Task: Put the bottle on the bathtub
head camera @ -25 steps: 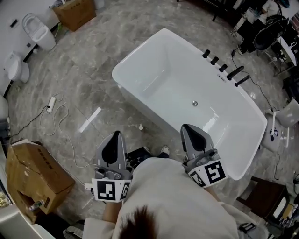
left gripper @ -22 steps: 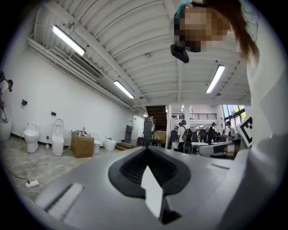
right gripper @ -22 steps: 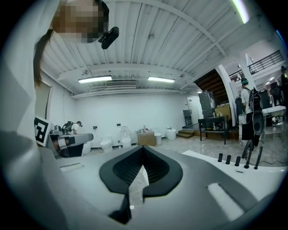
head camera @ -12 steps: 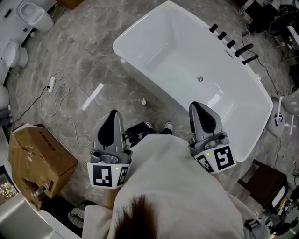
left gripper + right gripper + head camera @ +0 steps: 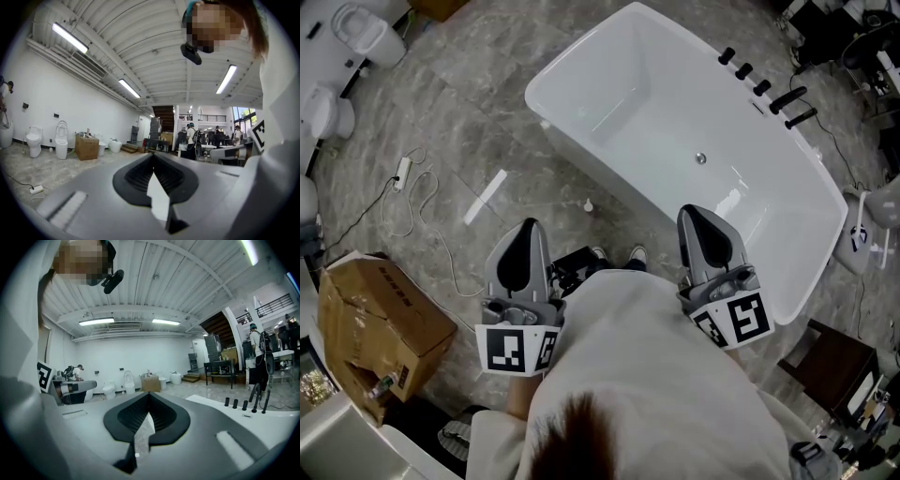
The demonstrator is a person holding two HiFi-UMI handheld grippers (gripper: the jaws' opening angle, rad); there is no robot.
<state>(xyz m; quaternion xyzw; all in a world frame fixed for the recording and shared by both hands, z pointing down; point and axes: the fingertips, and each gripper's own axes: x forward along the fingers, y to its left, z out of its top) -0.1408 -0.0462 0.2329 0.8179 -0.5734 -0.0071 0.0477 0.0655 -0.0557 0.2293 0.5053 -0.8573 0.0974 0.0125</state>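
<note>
Because the person's pale top (image 5: 647, 375) fills the lower middle of the head view, the hands behind both marker cubes are hidden. At the far left, white toilets (image 5: 370, 37) are cut by the frame edge. Below them a power strip (image 5: 401, 170) trails a looping cable beside a torn cardboard box (image 5: 380, 323). The left gripper (image 5: 527, 226) is clenched on nothing, its jaws meeting at the tips. A small white object (image 5: 588, 204), possibly the bottle but too small to tell, stands on the floor just beside the bathtub's near wall, apart from both grippers. The white bathtub (image 5: 656, 103) lies at a slant, with black taps (image 5: 759, 84) on its far rim. The right gripper (image 5: 698, 212) is likewise clenched and empty, held over the tub's near rim. The floor (image 5: 487, 112) is grey veined stone. The gripper views show a long white hall with a ribbed ceiling and strip lights (image 5: 70, 38); distant people are too small to make out
</note>
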